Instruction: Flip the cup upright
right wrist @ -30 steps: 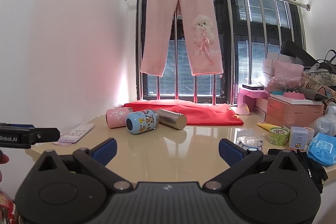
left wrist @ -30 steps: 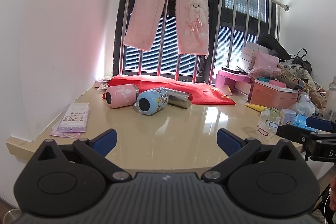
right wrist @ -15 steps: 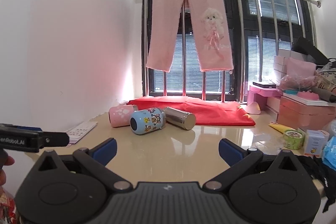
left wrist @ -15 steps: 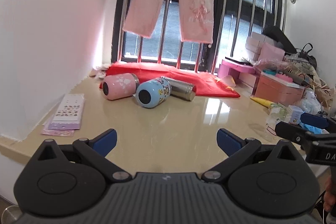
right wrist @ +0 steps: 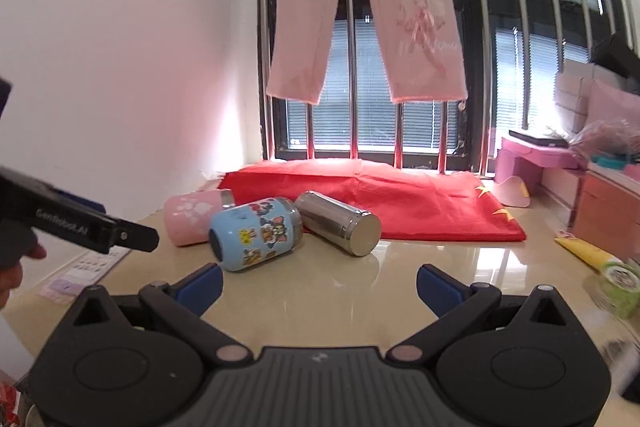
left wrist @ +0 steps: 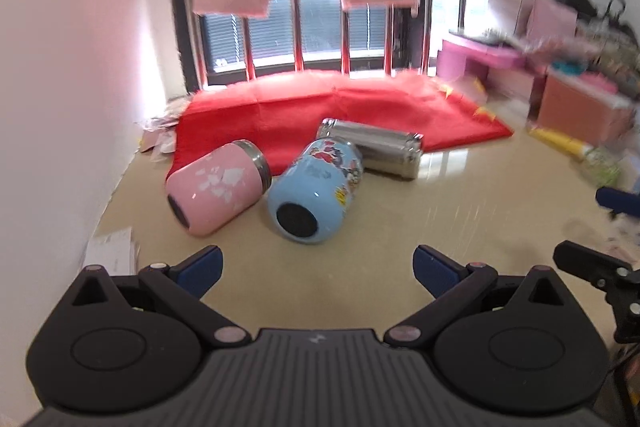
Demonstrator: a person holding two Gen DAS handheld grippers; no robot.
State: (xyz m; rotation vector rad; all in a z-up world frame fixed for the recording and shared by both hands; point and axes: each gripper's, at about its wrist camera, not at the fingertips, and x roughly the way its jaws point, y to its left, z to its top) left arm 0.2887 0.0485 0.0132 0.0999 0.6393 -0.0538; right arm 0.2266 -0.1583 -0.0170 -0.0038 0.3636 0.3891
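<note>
A white wall (left wrist: 72,75) bounds the counter (left wrist: 400,219) leftward. Pink cup (left wrist: 218,187), blue cup (left wrist: 316,191) and steel cup (left wrist: 374,149) lie toppled together, bare counter before them. Left tongs (left wrist: 316,269) and right tongs (right wrist: 320,285) gape wide, holding nothing.

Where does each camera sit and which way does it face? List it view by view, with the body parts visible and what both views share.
Left wrist: on the open left gripper, angled down at the pink cup and blue cup; the right gripper's finger shows at right.
Right wrist: on the open right gripper, level toward the window; the left gripper and a hand show at left.
Shared: both cups, steel flask, red cloth, all three vessels lying down.
</note>
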